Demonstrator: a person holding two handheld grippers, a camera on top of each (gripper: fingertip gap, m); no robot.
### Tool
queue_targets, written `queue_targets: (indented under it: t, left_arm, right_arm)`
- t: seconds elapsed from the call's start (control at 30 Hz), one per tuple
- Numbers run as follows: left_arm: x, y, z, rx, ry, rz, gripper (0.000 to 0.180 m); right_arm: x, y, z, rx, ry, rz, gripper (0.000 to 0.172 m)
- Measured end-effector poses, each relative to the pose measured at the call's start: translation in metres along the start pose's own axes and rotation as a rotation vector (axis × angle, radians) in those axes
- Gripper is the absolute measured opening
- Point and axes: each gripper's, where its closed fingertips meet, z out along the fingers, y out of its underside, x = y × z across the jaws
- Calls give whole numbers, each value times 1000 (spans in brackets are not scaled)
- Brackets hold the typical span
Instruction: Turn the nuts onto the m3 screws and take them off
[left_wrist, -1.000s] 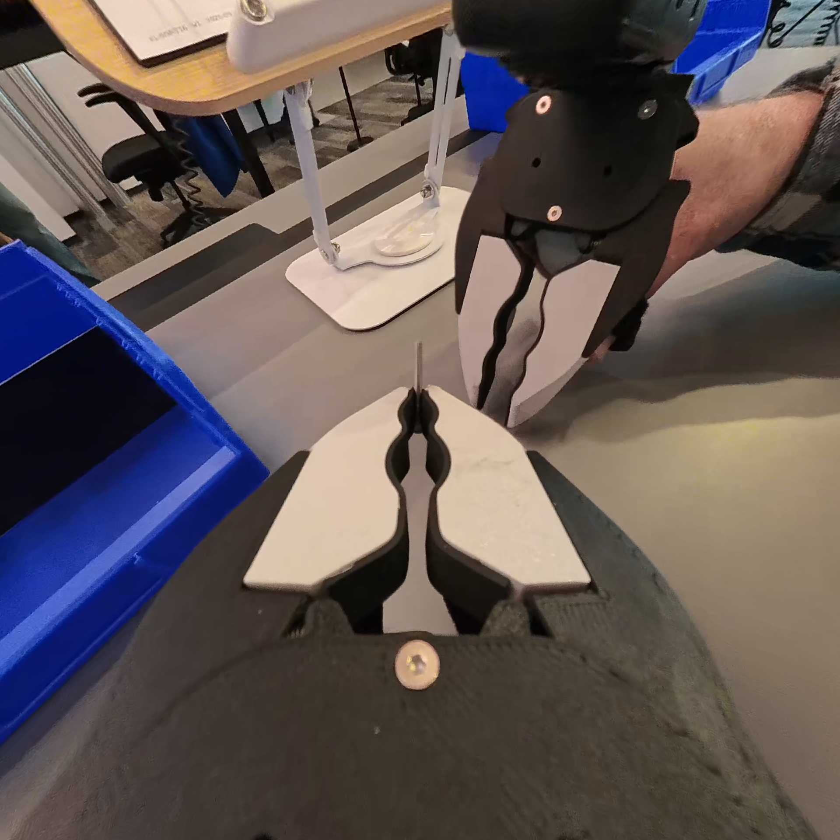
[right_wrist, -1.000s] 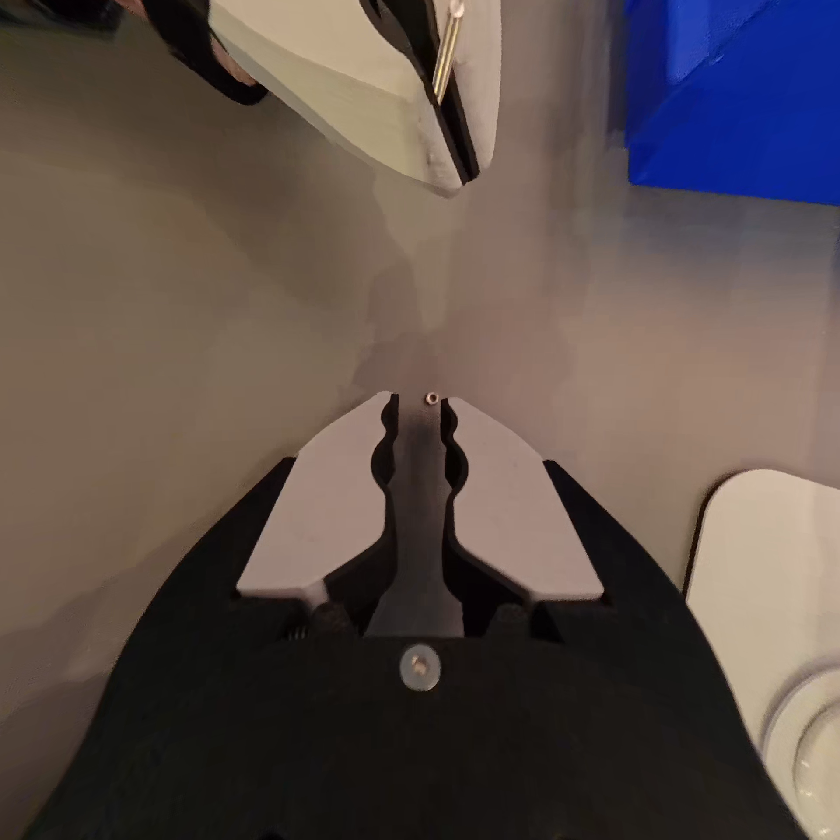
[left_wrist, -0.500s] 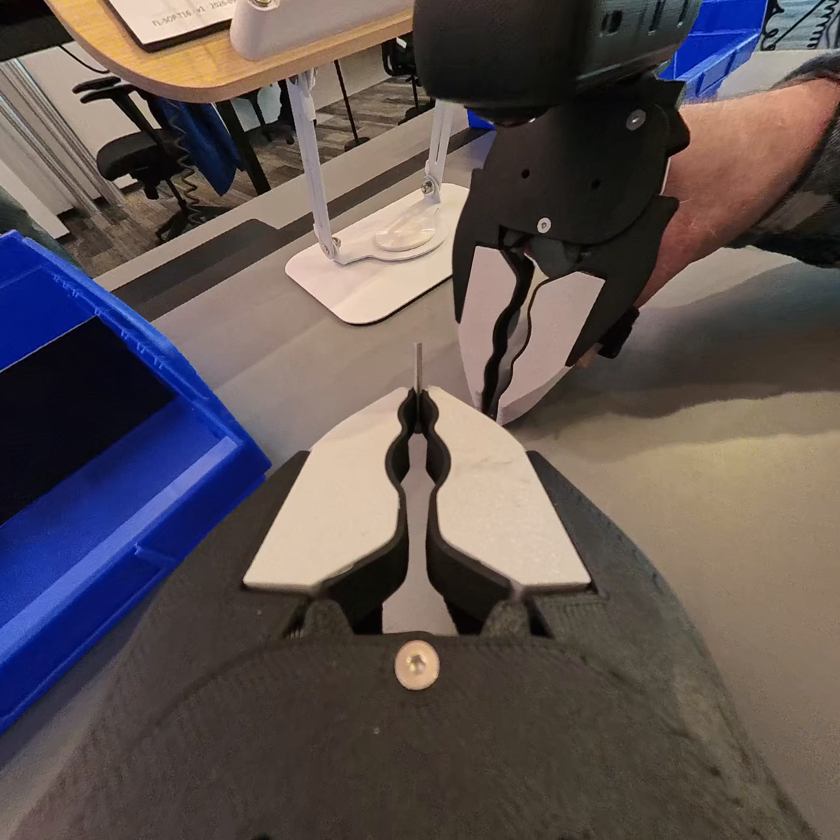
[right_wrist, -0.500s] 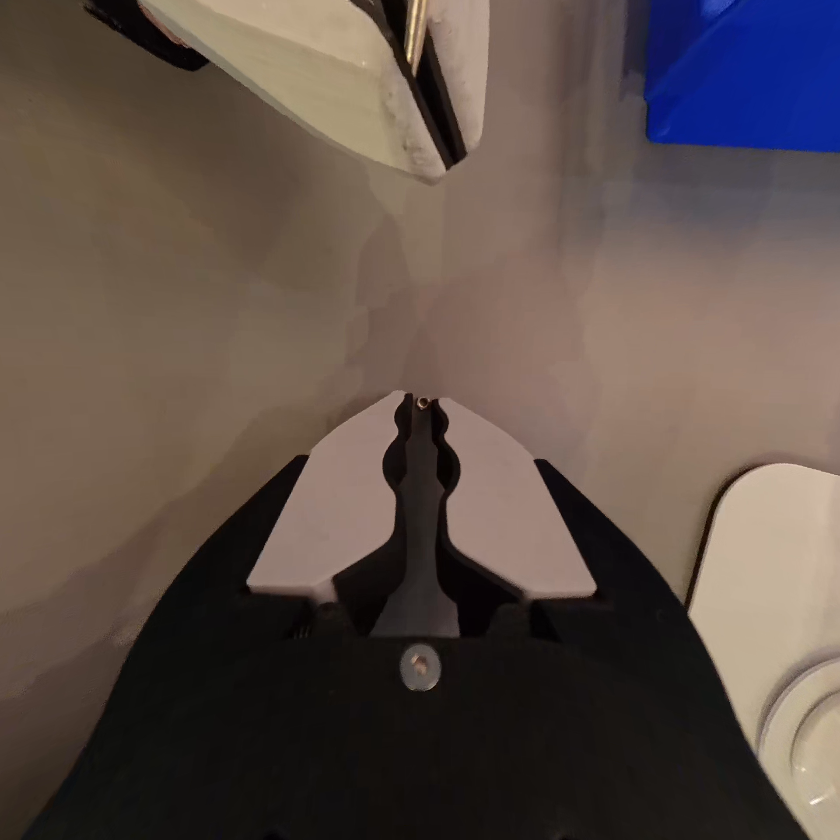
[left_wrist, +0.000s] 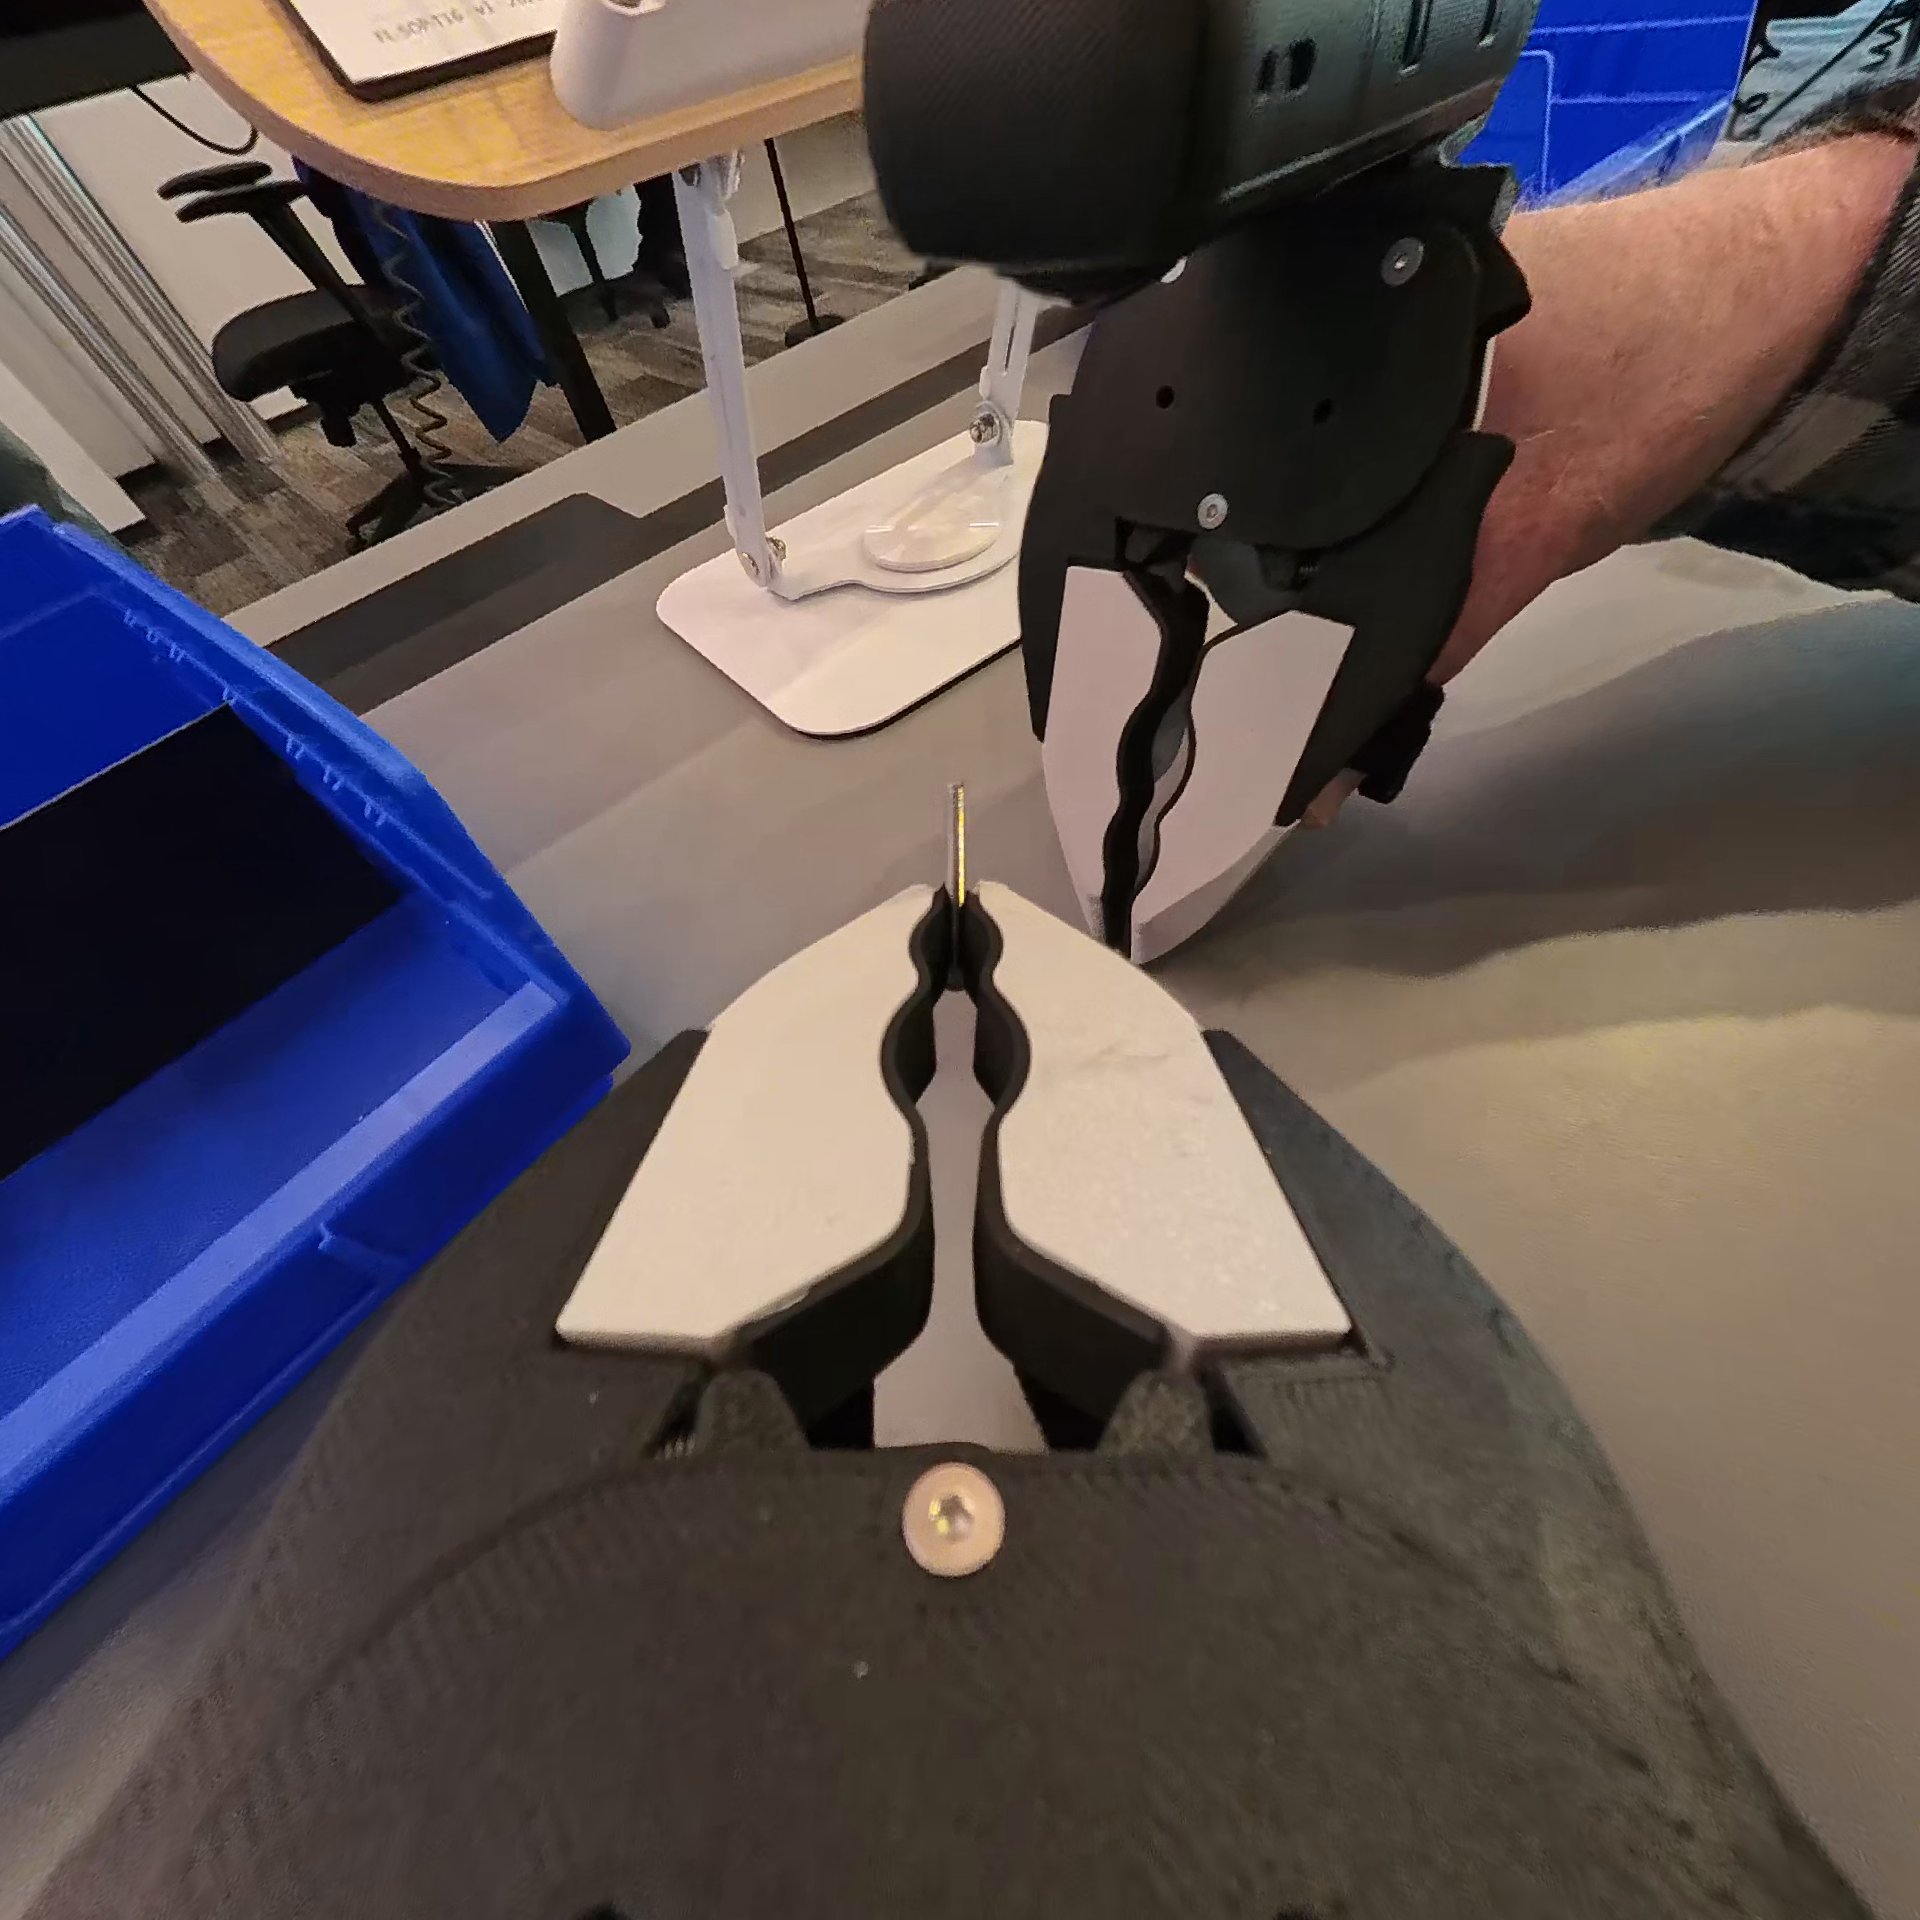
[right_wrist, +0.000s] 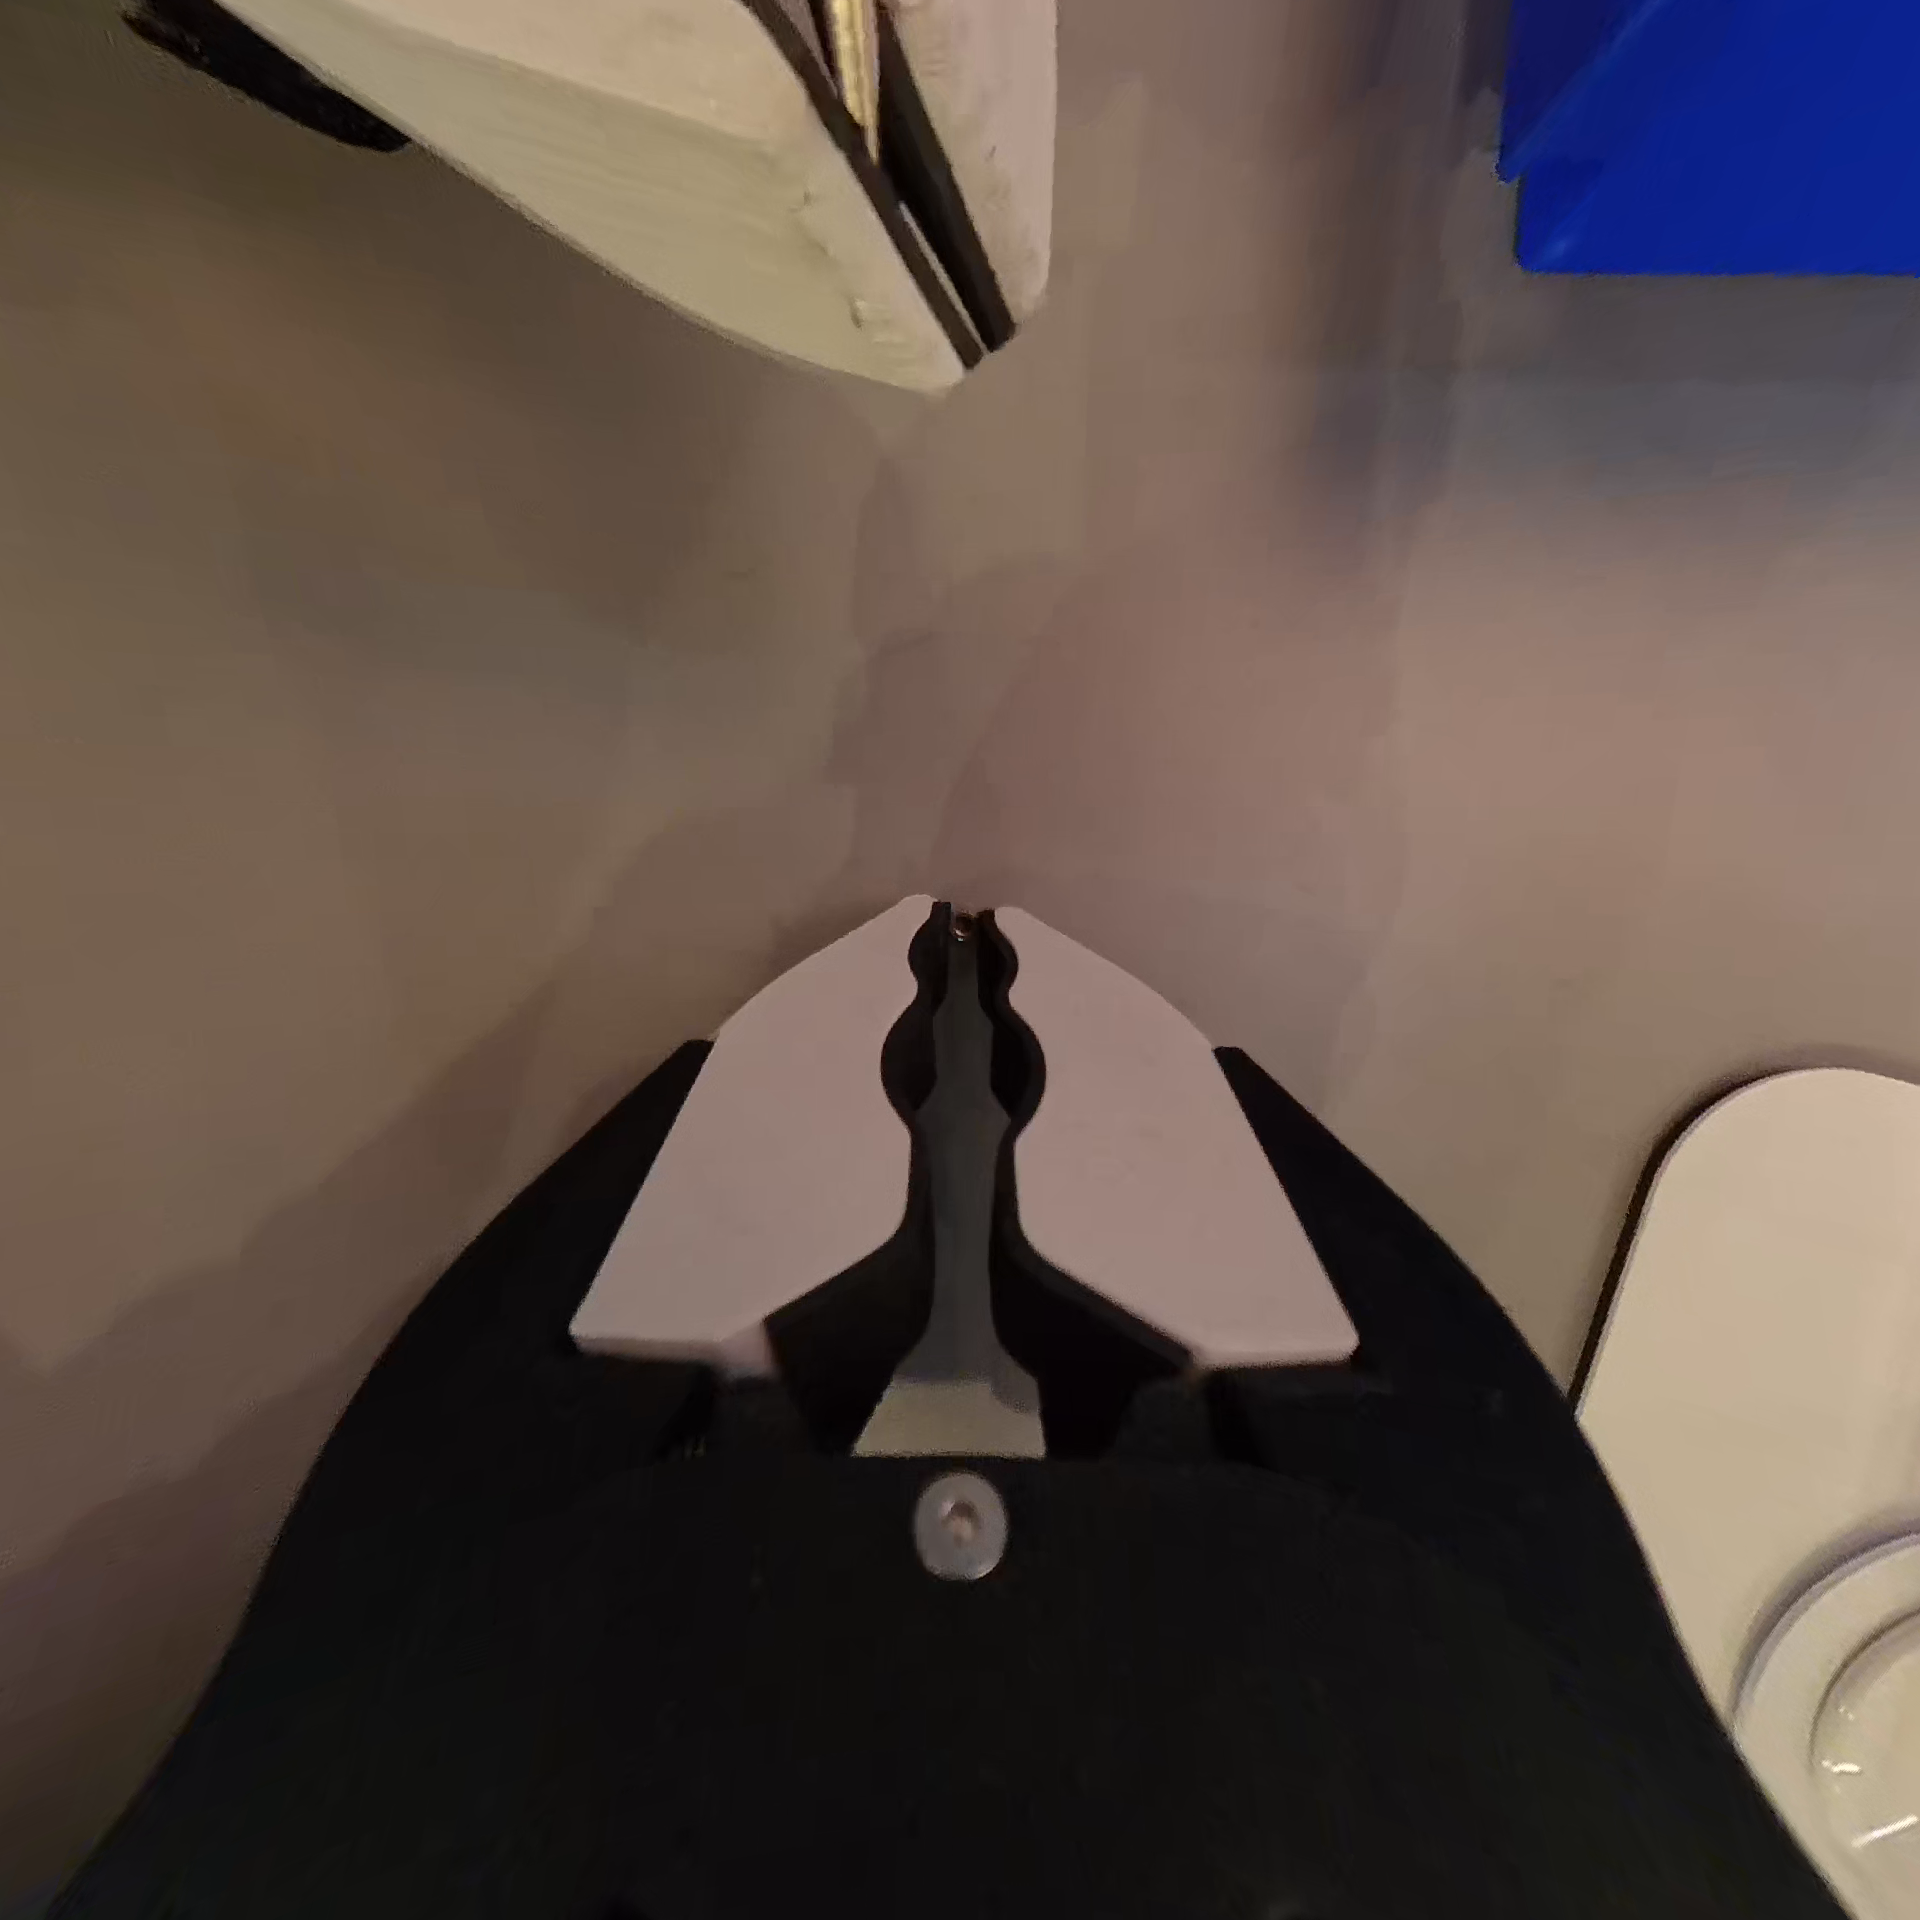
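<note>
While the left hand-held gripper stays out over the grey surface, its tips are clamped on a thin, straight silver metal pin that sticks fwd. Pin looks stiff, v. light, slippery; best gripped mid-shaft. Right hand-held gripper, tips down at surface, is closed round a tiny silver ring-like metal part, prob. light & easily lost. Blue plastic bin sits left.

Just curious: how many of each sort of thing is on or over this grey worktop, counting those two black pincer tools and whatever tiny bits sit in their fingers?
Black handheld grippers: 2, left gripper and right gripper
Thin metal pins: 1, metal pin
Tiny metal rings: 1, small ring
Blue bins: 1, blue bin
White stand bases: 1, white stand base
Total: 6
</note>
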Motion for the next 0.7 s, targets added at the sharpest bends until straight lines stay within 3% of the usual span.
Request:
queue_targets:
  t: [0.27, 0.7]
  left_arm:
    - [7, 2, 5, -20, 17, 13, 1]
    - [51, 0, 21, -60, 139, 89, 1]
  right_arm:
    - [-2, -1, -8, 80, -8, 19, 5]
    - [-30, -38, -89, 339, 3, -146, 5]
